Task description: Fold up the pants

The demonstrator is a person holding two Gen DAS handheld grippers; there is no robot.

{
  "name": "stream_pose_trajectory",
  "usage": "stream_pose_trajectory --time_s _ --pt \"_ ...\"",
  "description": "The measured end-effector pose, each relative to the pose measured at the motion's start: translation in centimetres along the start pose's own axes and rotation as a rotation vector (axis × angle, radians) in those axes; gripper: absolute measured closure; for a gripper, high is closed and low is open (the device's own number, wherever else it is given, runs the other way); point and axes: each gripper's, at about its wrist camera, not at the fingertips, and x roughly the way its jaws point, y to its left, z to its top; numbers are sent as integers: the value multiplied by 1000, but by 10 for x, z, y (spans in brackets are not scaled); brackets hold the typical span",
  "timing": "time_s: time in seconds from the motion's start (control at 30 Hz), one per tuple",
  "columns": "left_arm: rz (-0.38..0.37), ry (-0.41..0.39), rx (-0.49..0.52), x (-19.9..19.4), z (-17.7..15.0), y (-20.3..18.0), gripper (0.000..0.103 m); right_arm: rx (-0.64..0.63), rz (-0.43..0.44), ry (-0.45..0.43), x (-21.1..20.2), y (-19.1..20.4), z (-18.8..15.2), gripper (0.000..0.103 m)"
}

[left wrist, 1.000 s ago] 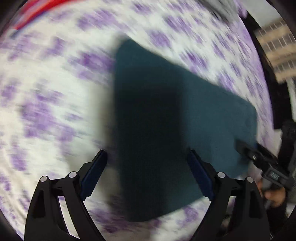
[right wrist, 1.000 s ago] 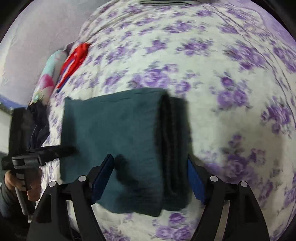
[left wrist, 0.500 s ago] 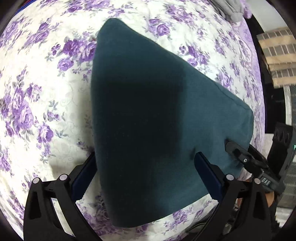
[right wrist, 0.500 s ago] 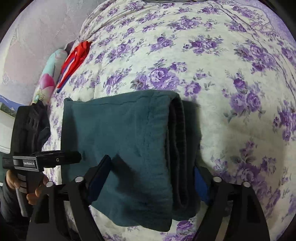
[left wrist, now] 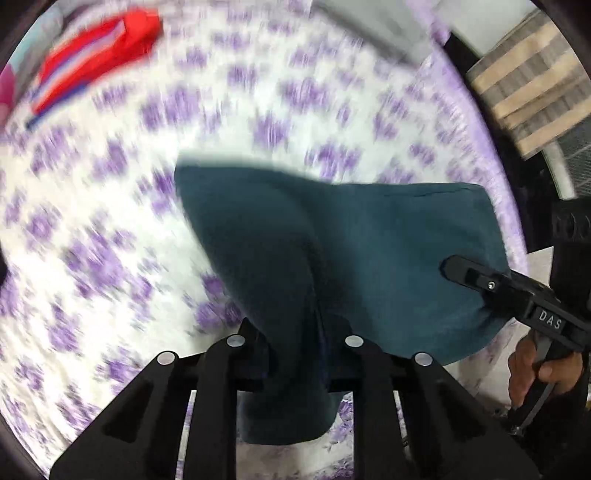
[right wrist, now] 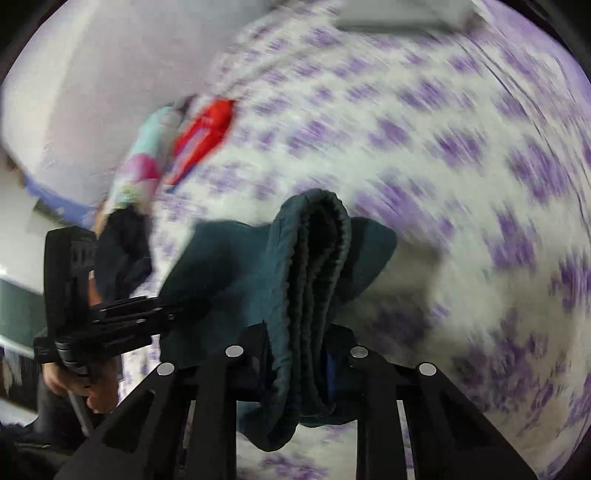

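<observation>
The dark teal folded pants [left wrist: 369, 258] hang lifted above the purple-flowered bed sheet [left wrist: 110, 240]. My left gripper [left wrist: 295, 350] is shut on one end of the pants. My right gripper [right wrist: 299, 354] is shut on the other end, on the thick stack of folded layers [right wrist: 310, 277]. Each gripper shows in the other's view: the right one at the far right of the left wrist view [left wrist: 517, 295], the left one at the left of the right wrist view [right wrist: 110, 325]. The pants sag between them. Both views are blurred by motion.
A red garment [left wrist: 99, 66] lies at the far side of the bed, also in the right wrist view [right wrist: 203, 133], beside a pink and light blue cloth [right wrist: 144, 162]. A grey item [left wrist: 369, 29] lies far off. The bed edge runs at the right [left wrist: 491, 166].
Both grippers were open around the folded pants lying flat on the bed. Now both have shut on the pants and lifted them off the sheet.
</observation>
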Motion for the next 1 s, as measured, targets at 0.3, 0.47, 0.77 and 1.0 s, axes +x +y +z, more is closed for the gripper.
stream_pose_trajectory --time_s 0.3,0.47,0.77,1.0 --pt "141 -222 -74 -91 42 82 85 -260 109 -73 23 100 99 81" --pt "190 -233 -187 -80 59 147 84 -318 88 -43 86 132 138 81" --pt "199 -167 -381 5 31 239 58 -384 -234 105 216 103 128 38" --pt "256 -192 -373 -1 25 233 46 -405 -192 107 209 99 131 35"
